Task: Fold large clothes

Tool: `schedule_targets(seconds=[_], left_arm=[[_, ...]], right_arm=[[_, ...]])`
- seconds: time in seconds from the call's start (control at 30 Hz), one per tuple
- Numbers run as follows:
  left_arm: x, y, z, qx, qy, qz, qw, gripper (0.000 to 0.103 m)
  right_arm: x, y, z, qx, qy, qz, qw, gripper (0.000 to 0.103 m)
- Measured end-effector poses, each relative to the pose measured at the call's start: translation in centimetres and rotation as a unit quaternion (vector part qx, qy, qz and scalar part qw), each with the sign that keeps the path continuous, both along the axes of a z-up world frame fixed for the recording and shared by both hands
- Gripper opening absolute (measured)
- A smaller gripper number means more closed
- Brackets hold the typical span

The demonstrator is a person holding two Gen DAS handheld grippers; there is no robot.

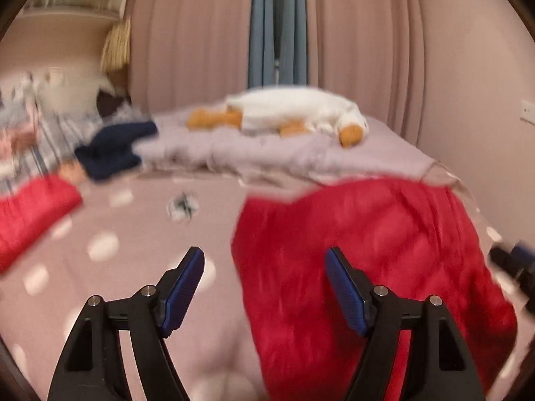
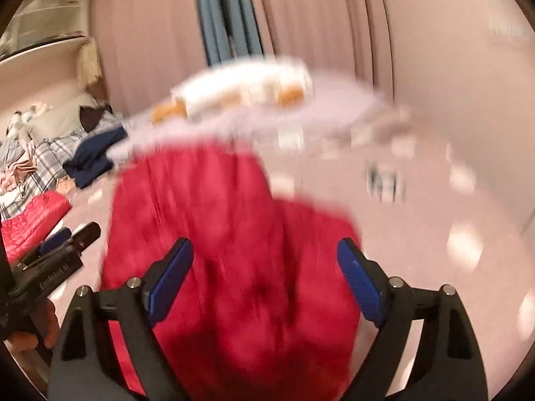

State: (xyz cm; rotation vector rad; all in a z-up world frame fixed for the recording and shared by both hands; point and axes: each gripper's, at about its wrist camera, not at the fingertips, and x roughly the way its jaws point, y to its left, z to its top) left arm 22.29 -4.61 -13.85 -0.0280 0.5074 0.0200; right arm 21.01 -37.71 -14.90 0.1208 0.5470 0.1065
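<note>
On the bed sheet (image 1: 117,267): two red garments (image 1: 367,260) (image 1: 30,217), one plush duck (image 1: 294,110).

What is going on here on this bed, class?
A person holding two grippers is working on a red garment lying on the polka-dot bed. The left gripper and right gripper are both open, gripping nothing. A second red piece lies near the clothes pile. Both views are motion-blurred.
</note>
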Motion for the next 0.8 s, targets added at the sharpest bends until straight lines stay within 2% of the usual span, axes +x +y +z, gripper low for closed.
schedule_targets(seconds=[0.07,0.1,0.13,0.17,0.2,0.27,0.33,0.43,0.53,0.63,0.73,0.8], left_arm=[[2.2,-0.1,-0.6,-0.007,0.041,-0.002,0.9991,0.075],[3.5,0.0,-2.1,-0.023,0.077,-0.012,0.9967,0.075],[4.0,0.1,-3.3,-0.035,0.090,-0.022,0.9951,0.075],[4.2,0.4,-4.6,-0.048,0.082,-0.026,0.9951,0.075],[4.3,0.8,-5.7,-0.061,0.069,-0.017,0.9956,0.080],[4.9,0.9,-7.2,-0.094,0.086,0.000,0.9918,0.084],[5.5,1.1,-7.9,-0.123,0.098,-0.007,0.9875,0.084],[5.8,0.4,-8.1,-0.102,0.097,-0.009,0.9899,0.085],[4.8,-0.8,-7.4,-0.048,0.077,0.007,0.9958,0.085],[4.1,-1.4,-7.4,-0.016,0.061,0.016,0.9979,0.085],[3.8,-1.0,-7.3,-0.016,0.070,0.020,0.9972,0.089],[3.6,-0.1,-7.3,-0.040,0.084,0.022,0.9954,0.093]], right_arm=[[1.5,0.6,1.9,0.035,-0.030,0.001,0.999,0.089],[2.5,0.4,1.9,0.061,-0.029,0.012,0.998,0.087],[3.1,0.8,1.5,0.076,-0.025,0.025,0.997,0.085],[4.1,1.2,0.3,0.087,-0.012,0.038,0.995,0.079],[5.4,1.7,-1.9,0.084,0.018,0.037,0.996,0.076],[7.6,2.0,-5.7,0.069,0.065,0.016,0.995,0.079],[9.3,0.5,-8.1,0.125,0.084,0.028,0.988,0.082],[10.2,-0.7,-9.0,0.179,0.107,0.035,0.977,0.086],[9.5,-0.3,-9.0,0.164,0.101,0.033,0.981,0.086],[9.3,-0.3,-8.6,0.158,0.095,0.031,0.982,0.088],[8.7,-0.9,-8.6,0.169,0.093,0.026,0.981,0.090],[9.0,-1.0,-8.8,0.168,0.091,0.019,0.981,0.092]])
